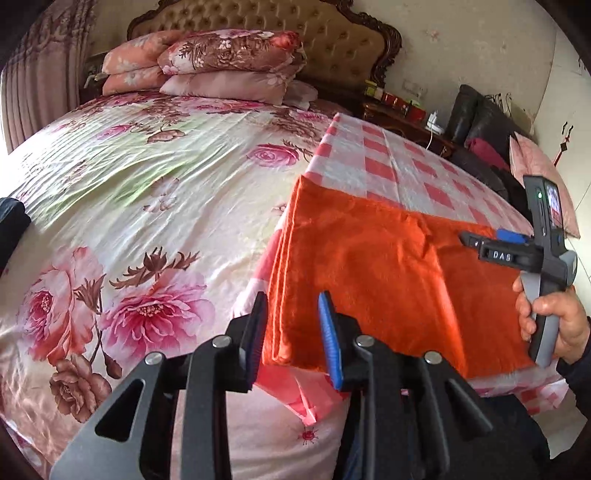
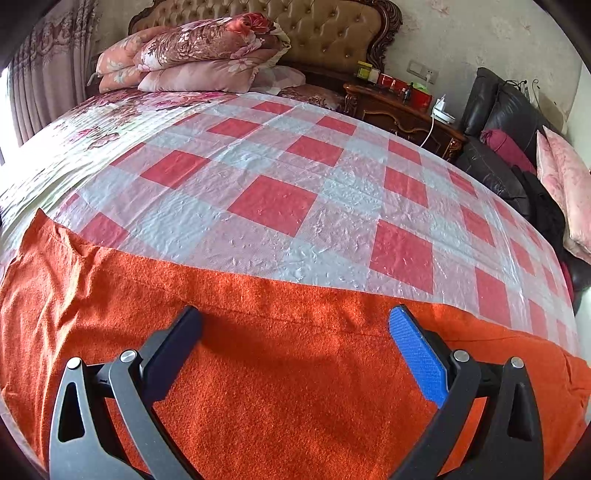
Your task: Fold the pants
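The orange pants (image 1: 376, 280) lie folded in flat layers on a red-and-white checked plastic sheet (image 1: 388, 162) at the bed's near edge. My left gripper (image 1: 293, 306) is open, its fingers hovering at the left stacked edge of the pants, gripping nothing. My right gripper shows in the left wrist view (image 1: 491, 242), held by a hand at the pants' right end. In the right wrist view the right gripper (image 2: 295, 321) is wide open just above the orange cloth (image 2: 280, 369), empty.
The floral bedsheet (image 1: 129, 206) spreads to the left. Stacked pillows (image 1: 229, 62) sit by the tufted headboard (image 1: 325, 33). A wooden nightstand (image 2: 399, 107) with small items and a black sofa (image 2: 498, 122) stand to the right.
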`<move>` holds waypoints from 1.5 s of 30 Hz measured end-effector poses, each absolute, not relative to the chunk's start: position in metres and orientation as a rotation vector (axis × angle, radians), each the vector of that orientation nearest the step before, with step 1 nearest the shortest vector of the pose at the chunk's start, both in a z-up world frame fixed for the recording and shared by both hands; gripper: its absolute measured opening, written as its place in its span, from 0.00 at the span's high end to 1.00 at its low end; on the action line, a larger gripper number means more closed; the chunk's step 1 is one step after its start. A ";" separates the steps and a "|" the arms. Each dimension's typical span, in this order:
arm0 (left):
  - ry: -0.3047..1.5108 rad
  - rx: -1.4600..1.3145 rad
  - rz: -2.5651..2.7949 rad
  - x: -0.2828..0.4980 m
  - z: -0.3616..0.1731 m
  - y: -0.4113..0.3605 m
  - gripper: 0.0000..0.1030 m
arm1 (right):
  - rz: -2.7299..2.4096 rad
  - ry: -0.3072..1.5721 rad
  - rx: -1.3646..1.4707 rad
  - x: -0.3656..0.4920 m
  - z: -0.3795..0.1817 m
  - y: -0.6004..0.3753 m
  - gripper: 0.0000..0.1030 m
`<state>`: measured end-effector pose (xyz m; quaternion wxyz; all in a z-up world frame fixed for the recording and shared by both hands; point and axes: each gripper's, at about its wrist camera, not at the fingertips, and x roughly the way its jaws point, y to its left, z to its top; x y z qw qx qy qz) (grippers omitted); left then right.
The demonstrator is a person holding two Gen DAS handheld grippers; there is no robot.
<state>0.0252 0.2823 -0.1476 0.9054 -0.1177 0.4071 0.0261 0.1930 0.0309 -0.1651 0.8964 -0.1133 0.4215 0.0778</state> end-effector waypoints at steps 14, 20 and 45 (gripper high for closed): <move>0.900 -0.110 0.121 0.037 -0.155 0.285 0.95 | 0.498 0.902 -0.232 0.125 -0.131 0.072 0.16; 0.858 -0.190 0.110 0.050 -0.138 0.305 0.80 | 0.454 0.985 -0.248 0.132 -0.161 0.082 0.34; 0.972 -0.170 0.112 0.182 -0.146 0.302 0.62 | 0.398 1.041 -0.206 0.145 -0.166 0.079 0.14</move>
